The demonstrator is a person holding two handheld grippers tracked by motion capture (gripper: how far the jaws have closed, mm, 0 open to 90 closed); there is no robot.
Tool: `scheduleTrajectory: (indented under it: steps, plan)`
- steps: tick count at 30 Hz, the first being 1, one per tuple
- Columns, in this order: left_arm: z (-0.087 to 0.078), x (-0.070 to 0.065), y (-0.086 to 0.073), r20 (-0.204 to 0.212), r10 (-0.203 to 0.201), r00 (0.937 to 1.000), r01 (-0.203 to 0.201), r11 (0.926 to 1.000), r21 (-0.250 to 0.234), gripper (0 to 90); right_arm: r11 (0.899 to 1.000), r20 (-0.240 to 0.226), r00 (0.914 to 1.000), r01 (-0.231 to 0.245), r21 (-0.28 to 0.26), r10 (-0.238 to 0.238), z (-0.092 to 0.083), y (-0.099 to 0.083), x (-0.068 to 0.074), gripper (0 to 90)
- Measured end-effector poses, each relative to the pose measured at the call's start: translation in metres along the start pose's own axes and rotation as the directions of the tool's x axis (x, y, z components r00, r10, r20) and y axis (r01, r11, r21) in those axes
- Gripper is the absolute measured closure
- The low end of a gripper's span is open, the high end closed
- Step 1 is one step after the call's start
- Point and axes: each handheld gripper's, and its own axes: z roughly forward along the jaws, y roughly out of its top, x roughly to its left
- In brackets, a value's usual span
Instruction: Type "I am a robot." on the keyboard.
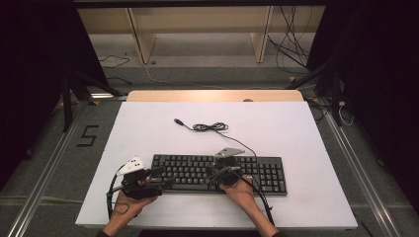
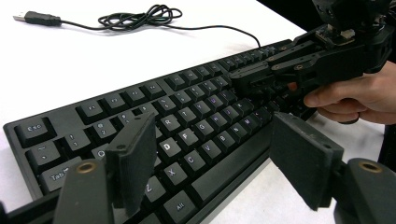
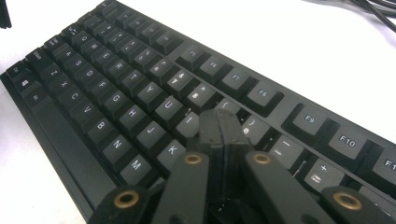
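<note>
With pads pressed together, right tool (image 3: 223,135) tips the keyboard (image 3: 140,93) keys

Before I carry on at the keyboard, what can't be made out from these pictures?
- Which key the right hand-held gripper presses: right gripper view, its shut tips cover the black plastic keyboard there.
- Key legends: high view, too small.
- Keyboard's number pad end: left gripper view, behind the right hand.
- Thin black cable: right gripper view, cut by the top edge.

My right gripper (image 3: 223,135) hides keys past K on keyboard (image 3: 116,93). Numpad end cut by frame edge. Key legends in high view too small to read.
</note>
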Motion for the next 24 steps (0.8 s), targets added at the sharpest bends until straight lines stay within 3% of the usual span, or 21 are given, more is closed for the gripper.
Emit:
scheduleTrajectory:
  steps: [9,19,24]
  plan:
    - [-0.002,0.002,-0.001,-0.005,0.001,1.0000,-0.001,1.0000,-0.004,31.0,0.999,-0.035,0.9992,-0.021,-0.047,0.020,-0.009,0.003,-0.002,81.4]
    - [-0.003,0.002,-0.002,-0.013,0.002,0.9999,-0.002,1.0000,-0.006,28.5,0.997,-0.104,0.9943,-0.030,-0.067,0.023,-0.013,0.008,0.003,54.5]
    - [-0.005,0.002,-0.002,-0.015,0.000,0.9999,0.000,0.9999,-0.012,27.5,0.997,-0.123,0.9922,-0.024,-0.069,0.015,-0.013,0.011,0.008,46.5]
